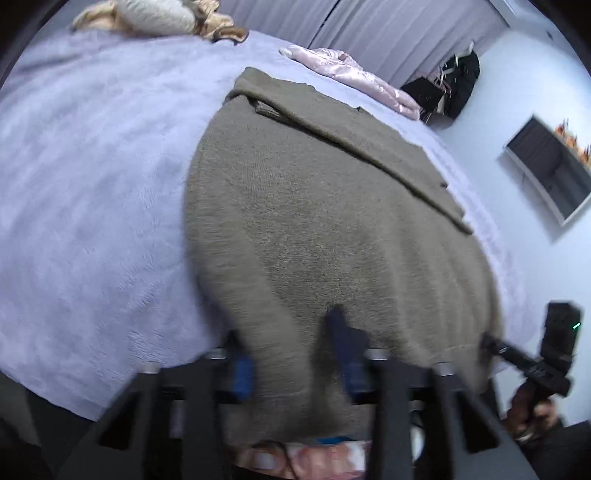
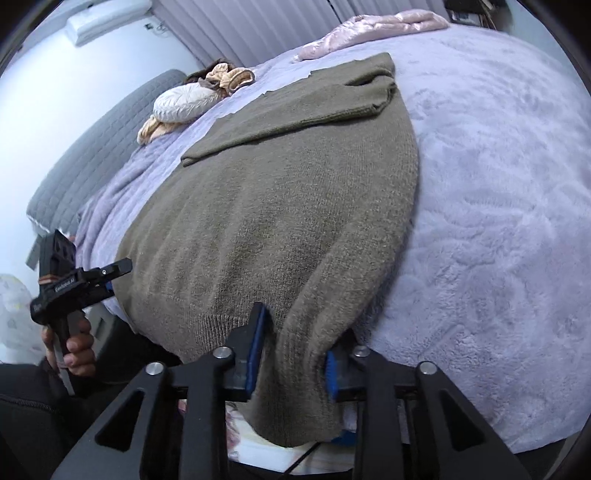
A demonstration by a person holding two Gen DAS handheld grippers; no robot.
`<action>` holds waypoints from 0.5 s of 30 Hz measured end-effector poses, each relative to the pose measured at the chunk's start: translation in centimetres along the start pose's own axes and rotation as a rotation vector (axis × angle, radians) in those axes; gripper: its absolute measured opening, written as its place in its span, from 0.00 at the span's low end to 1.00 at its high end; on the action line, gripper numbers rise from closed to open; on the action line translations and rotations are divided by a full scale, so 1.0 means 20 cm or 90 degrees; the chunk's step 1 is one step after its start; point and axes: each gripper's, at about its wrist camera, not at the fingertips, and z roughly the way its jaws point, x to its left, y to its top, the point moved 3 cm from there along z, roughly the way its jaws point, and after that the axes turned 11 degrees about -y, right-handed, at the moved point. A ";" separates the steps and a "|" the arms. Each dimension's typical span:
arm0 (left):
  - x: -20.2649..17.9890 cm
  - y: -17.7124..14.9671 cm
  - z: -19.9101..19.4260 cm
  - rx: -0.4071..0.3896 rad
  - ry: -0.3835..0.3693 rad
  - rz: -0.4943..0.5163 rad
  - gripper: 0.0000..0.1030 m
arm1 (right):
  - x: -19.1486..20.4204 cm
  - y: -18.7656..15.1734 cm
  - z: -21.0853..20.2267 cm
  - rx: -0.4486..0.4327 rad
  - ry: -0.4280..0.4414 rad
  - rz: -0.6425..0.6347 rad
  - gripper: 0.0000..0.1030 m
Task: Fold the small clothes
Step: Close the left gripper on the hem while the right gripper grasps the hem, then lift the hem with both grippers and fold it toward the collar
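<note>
Both grippers clamp the near hem of the sweater (image 1: 314, 206): the left gripper (image 1: 291, 354) and the right gripper (image 2: 293, 354) each have knit bunched between blue pads. It lies on a lilac fleece blanket (image 2: 498, 184) covering a bed, a sleeve folded across its far end. Beyond it sit a pink garment (image 1: 354, 74), a white cushion (image 2: 184, 101), grey curtains (image 1: 369, 33).

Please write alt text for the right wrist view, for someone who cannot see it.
The right gripper grips the near hem of an olive-brown knit sweater, sleeve folded across, lying on a lavender fleece blanket. At lower left, the left gripper holds the hem's other corner.
</note>
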 end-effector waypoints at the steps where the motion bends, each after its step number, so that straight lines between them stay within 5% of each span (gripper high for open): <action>1: 0.01 0.00 -0.01 0.000 -0.006 -0.010 0.16 | 0.01 0.00 0.00 -0.001 -0.007 -0.010 0.31; 6: 0.02 0.03 -0.06 -0.006 -0.022 -0.023 0.13 | 0.03 0.01 -0.03 -0.004 -0.011 -0.033 0.16; 15: -0.08 0.16 -0.22 -0.074 -0.057 0.004 0.13 | 0.01 0.15 -0.21 -0.067 0.083 0.000 0.12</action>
